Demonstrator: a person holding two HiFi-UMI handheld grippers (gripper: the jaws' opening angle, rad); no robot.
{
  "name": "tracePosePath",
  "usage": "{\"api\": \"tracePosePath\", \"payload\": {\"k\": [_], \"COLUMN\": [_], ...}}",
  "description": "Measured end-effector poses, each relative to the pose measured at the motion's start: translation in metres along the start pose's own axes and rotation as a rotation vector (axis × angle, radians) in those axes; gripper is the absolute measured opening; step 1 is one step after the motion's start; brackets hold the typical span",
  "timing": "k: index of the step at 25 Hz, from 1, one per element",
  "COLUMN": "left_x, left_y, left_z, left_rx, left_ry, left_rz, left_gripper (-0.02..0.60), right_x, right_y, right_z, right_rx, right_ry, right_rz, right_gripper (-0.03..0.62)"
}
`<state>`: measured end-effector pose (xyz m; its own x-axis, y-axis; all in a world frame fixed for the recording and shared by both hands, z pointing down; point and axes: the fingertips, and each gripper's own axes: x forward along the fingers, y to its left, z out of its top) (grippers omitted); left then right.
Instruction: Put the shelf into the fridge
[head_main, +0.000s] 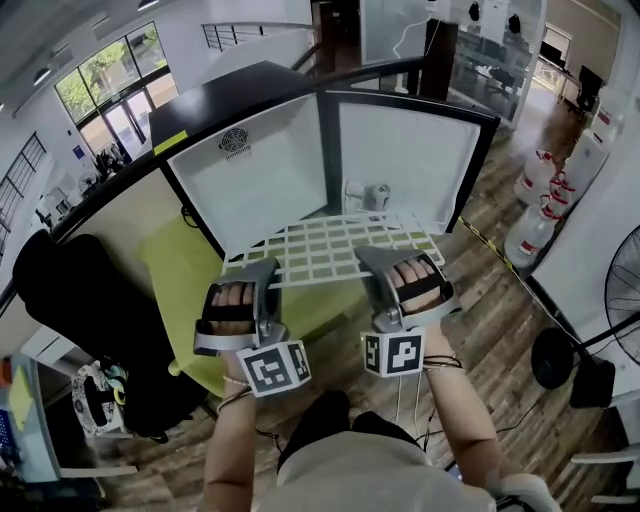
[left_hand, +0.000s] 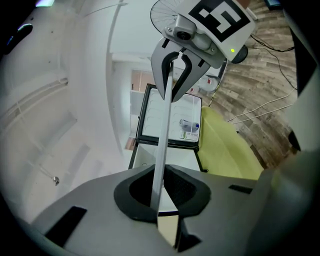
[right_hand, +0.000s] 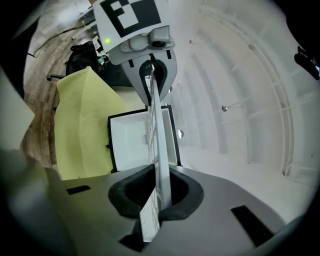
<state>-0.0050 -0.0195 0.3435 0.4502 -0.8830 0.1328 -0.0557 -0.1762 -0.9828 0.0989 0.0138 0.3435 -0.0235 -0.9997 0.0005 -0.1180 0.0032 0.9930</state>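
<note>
Step in hand: carrying the shelf to the fridge; judging by how it lies, it is not yet seated inside.
Shelf: the white wire-grid shelf (head_main: 330, 250) is held roughly level in the air over the yellow-green desk (head_main: 175, 260), its far edge at the mouth of the open fridge (head_main: 405, 150).
Left gripper: the left gripper (head_main: 262, 268) has its jaws clamped on the near edge of the shelf, toward the left corner.
Right gripper: the right gripper (head_main: 375, 256) is likewise closed on the near edge, toward the right corner.
Fridge: a small black-framed unit with a white interior; its door (head_main: 265, 180) is swung open to the left.
Inside: a small can (head_main: 378, 194) stands on the fridge floor, just beyond the shelf's far edge.
Next move: probably a level push forward, both sides together. The shelf's side edges must meet the wall ledges, and the grid must pass above the can.
Head view only: shows the full grid and both grips, but not the jaw contact.
Left gripper view only: shows the shelf edge-on as a thin strip (left_hand: 162, 145) pinched between the pads, with the other gripper's jaws on its far end.
Right gripper view only: shows the same pinch (right_hand: 157, 145) and the fridge opening (right_hand: 130, 140) ahead. I cannot make out the wall ledges.
</note>
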Motion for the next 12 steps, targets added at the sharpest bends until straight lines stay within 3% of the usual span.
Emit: {"api": "tracePosePath", "payload": {"k": [12], "left_x": [0.065], "left_y": [-0.004], "left_z": [-0.026], "left_rx": [0.018], "left_ry": [0.074], "left_rz": [-0.011], "left_gripper": [0.049], "right_x": [0.075], "right_y": [0.018], "right_z": [-0.012], "right_rx": [0.038], "right_ry": [-0.065], "right_rz": [0.018], "right_gripper": [0.040]}}
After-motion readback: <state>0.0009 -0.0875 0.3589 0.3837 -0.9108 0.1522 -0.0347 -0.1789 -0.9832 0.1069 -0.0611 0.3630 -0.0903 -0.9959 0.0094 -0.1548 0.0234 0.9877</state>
